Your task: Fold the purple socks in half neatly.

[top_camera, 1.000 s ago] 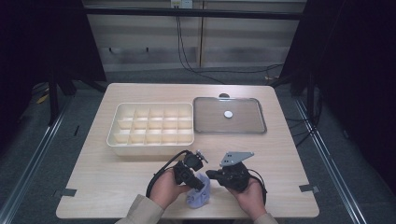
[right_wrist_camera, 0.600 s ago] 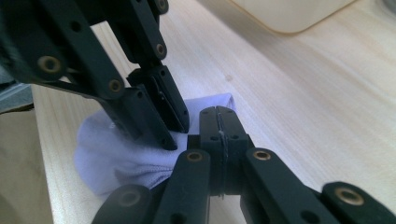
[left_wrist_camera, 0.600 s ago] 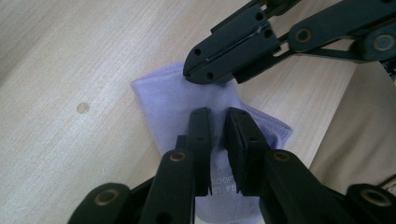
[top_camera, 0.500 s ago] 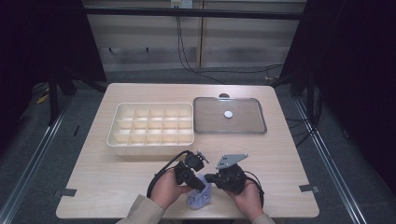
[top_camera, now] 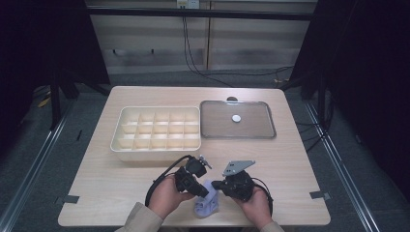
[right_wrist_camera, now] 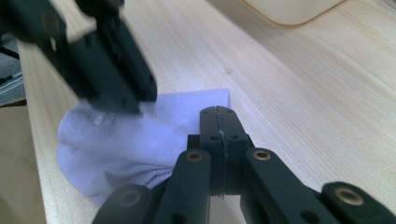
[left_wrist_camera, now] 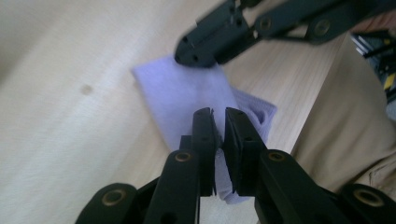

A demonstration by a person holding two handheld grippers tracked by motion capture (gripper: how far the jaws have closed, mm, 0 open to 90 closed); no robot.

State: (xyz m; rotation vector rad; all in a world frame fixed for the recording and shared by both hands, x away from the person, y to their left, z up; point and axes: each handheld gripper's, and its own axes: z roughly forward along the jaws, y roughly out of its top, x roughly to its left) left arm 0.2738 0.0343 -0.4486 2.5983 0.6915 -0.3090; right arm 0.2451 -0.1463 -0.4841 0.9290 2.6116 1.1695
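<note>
At the near edge of the wooden bench [top_camera: 290,159], a small pale lavender sock [top_camera: 206,205] lies between the person's 2 hands. The left tool [left_wrist_camera: 218,140] is clamped on the sock: in the left gripper view its 2 black jaws stand almost together with a sliver of lavender fabric pinched between them. The right tool [right_wrist_camera: 218,122] has its jaws pressed fully together; in the right gripper view it sits at the sock's flat, squared-off edge, and I cannot tell whether any fabric is caught in it. The sock's bunched, ribbed part lies toward the person, partly over the bench edge, with faint lettering on the fabric too blurred to read. Farther back on the bench sit a cream compartment tray [top_camera: 126,145] and, just to its right, a clear shallow lid [top_camera: 263,133] with a small white disc [top_camera: 236,118] on it.
</note>
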